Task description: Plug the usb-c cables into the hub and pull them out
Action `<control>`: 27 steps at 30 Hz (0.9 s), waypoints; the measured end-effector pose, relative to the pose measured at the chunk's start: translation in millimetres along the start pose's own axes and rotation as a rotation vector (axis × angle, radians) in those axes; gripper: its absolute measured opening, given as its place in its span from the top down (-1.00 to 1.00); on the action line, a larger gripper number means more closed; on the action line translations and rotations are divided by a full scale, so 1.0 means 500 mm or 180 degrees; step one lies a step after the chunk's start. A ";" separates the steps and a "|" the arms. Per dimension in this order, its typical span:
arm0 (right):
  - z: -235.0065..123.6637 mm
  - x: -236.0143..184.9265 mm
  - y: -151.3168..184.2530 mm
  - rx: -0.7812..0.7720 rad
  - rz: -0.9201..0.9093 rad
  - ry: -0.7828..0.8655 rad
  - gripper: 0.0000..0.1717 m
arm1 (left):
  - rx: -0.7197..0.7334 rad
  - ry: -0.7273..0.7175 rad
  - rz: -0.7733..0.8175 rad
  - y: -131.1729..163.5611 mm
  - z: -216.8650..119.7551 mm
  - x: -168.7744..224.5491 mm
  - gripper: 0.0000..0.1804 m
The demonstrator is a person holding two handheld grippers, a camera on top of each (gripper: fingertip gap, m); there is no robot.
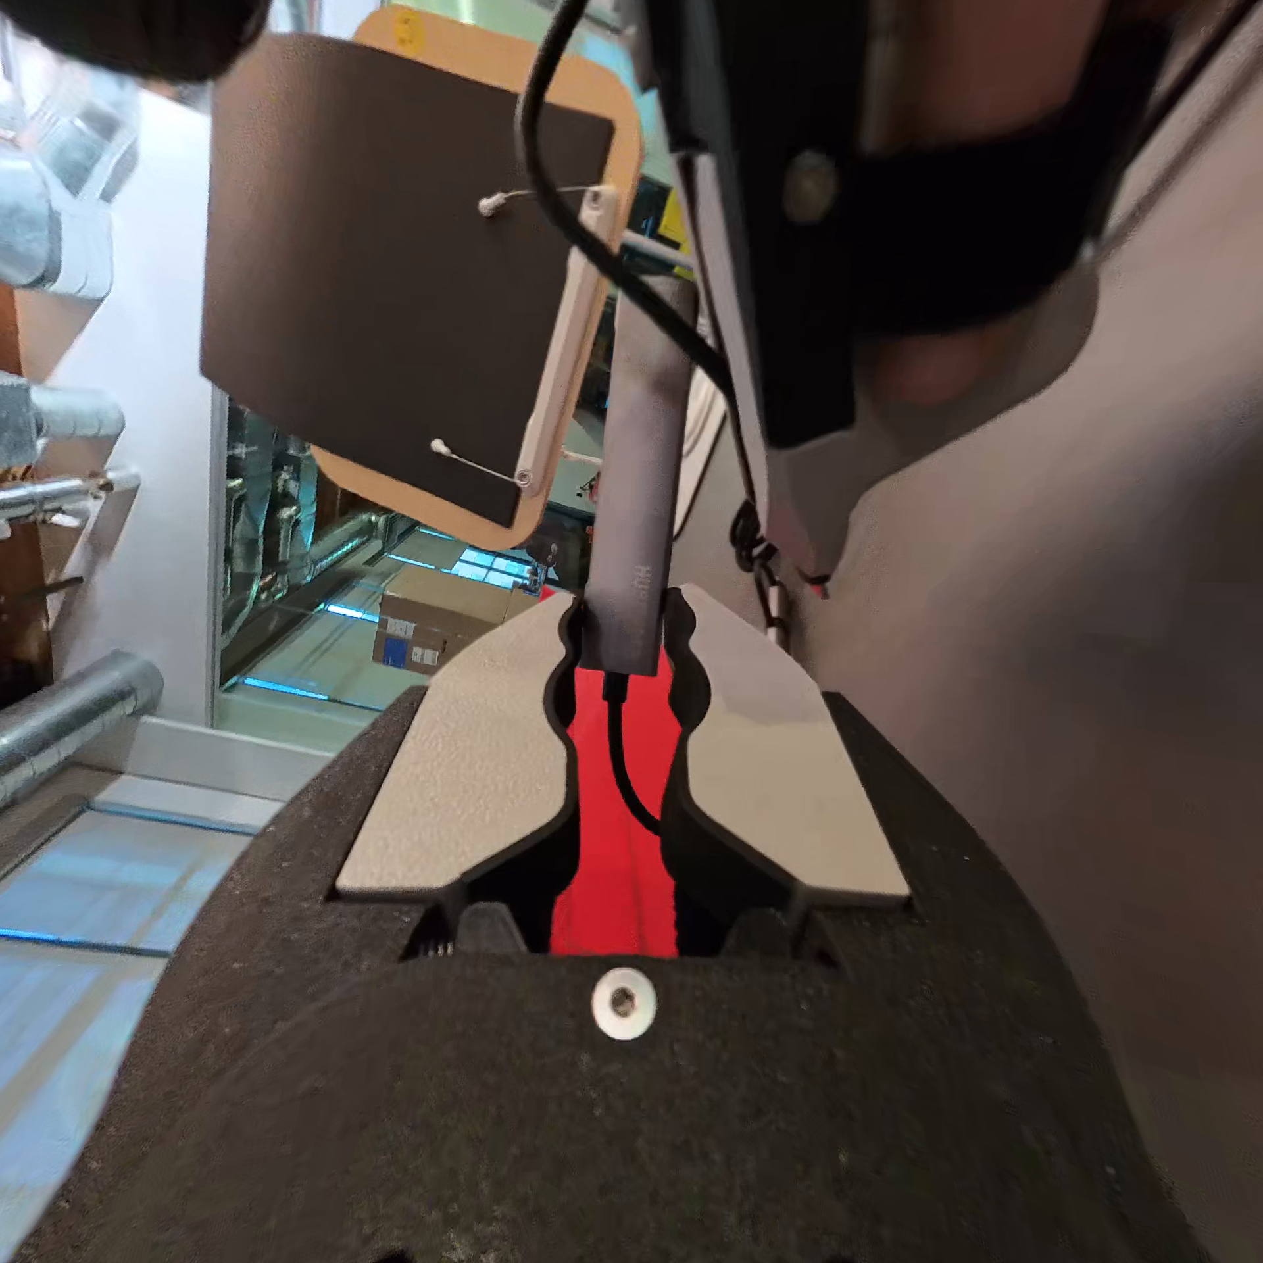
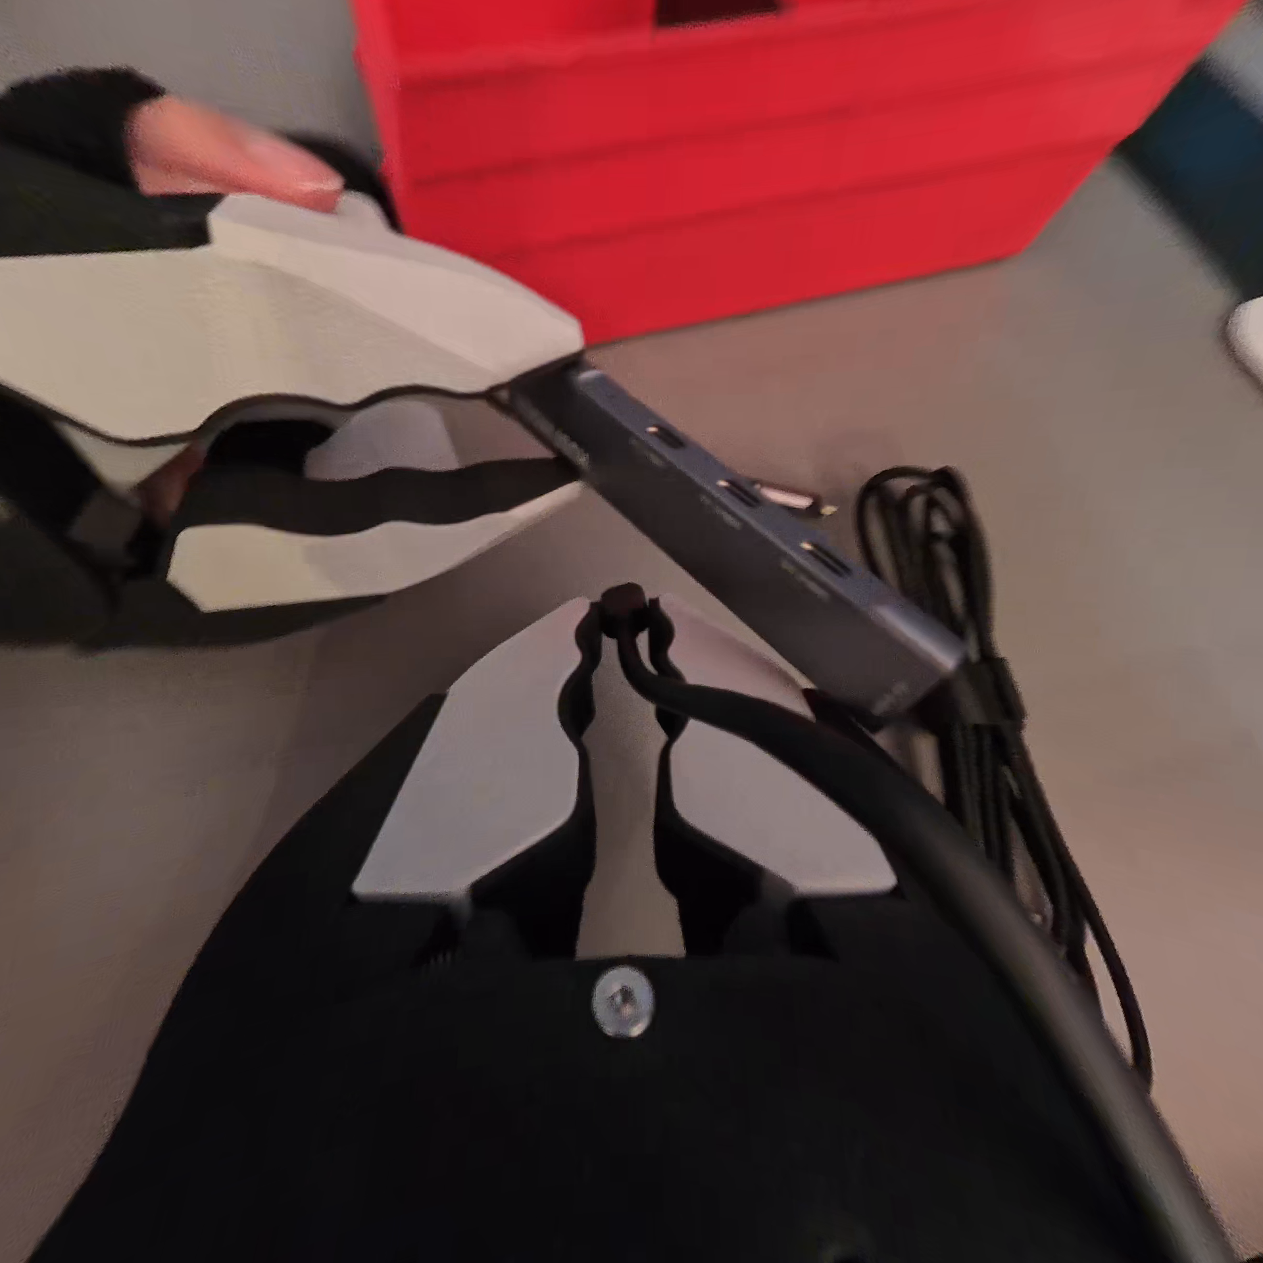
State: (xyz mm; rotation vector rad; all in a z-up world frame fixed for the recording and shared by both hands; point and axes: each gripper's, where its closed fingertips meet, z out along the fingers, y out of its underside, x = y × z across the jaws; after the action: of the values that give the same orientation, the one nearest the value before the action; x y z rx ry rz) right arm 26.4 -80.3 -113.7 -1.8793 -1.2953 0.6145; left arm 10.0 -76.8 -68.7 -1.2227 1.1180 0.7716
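Right now the right gripper (image 2: 623, 618) pinches a black plug (image 2: 618, 601) at its fingertips, low centre of the right wrist view, and the plug's cable (image 2: 786, 717) trails back toward the lower right. Just above and to the right of that plug lies the hub (image 2: 717, 506), a single grey bar whose long axis runs from the upper left of the frame down to the lower right. Its port side faces the plug, and three slots show along it, none with a cable in it. The plug is close to the hub but apart from it, nearest the lowest slot; I judge the coming move to be a short push up and to the right, square to the bar's length.

The left gripper (image 2: 547, 437) comes in from the left of that frame and clamps the hub's upper-left end between its fingers. In the left wrist view the hub (image 1: 629, 478) stands up from the jaws at centre, pads pressed on both flanks, with its own black lead (image 1: 625, 752) dropping below.

Beyond the hub's far end a bundle of black cables (image 2: 984, 717) lies strapped on the grey table (image 2: 342, 717); its count cannot be told. One red bin (image 2: 717, 157) sits at the top of the frame.
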 end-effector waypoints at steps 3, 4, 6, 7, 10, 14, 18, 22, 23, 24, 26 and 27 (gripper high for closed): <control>-0.003 0.014 -0.026 0.0465 0.0040 0.0367 0.85 | 0.0041 -0.0067 -0.0074 -0.009 -0.003 -0.011 0.75; -0.005 0.017 -0.035 0.0639 0.0043 0.0468 0.86 | 0.0069 -0.0098 -0.0039 -0.014 -0.005 -0.011 0.75; -0.009 0.004 -0.050 0.0945 -0.0042 0.0494 0.86 | 0.0138 -0.0175 0.0102 -0.027 -0.010 -0.007 0.75; -0.010 0.001 -0.054 0.1030 -0.0087 0.0557 0.86 | 0.0166 -0.0241 0.0167 -0.032 -0.013 -0.009 0.75; -0.017 -0.002 -0.061 0.1272 -0.0255 0.0772 0.86 | 0.0226 -0.0336 0.0249 -0.038 -0.021 -0.015 0.75; -0.024 0.000 -0.067 0.1442 -0.0336 0.0927 0.86 | 0.0307 -0.0364 0.0301 -0.045 -0.032 -0.014 0.75; -0.034 0.005 -0.073 0.1576 -0.0348 0.0978 0.86 | 0.0376 -0.0325 0.0299 -0.049 -0.038 -0.010 0.76; -0.043 0.006 -0.080 0.1719 -0.0335 0.0953 0.86 | 0.0455 -0.0301 0.0292 -0.055 -0.044 -0.013 0.76; -0.045 0.006 -0.081 0.1755 -0.0327 0.0934 0.86 | 0.0466 -0.0288 0.0273 -0.055 -0.045 -0.013 0.76; -0.047 0.008 -0.083 0.1788 -0.0309 0.0937 0.86 | 0.0493 -0.0258 0.0274 -0.057 -0.046 -0.011 0.76; -0.050 0.010 -0.085 0.1839 -0.0281 0.0906 0.86 | 0.0517 -0.0252 0.0286 -0.059 -0.048 -0.011 0.76; -0.052 0.010 -0.085 0.1861 -0.0270 0.0883 0.86 | 0.0536 -0.0259 0.0312 -0.061 -0.049 -0.011 0.76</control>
State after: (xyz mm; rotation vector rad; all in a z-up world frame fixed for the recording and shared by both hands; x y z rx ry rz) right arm 23.4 -75.4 -64.0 -1.3625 -0.8867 0.5847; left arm 30.6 -106.6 -52.8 -0.9934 1.1582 0.7778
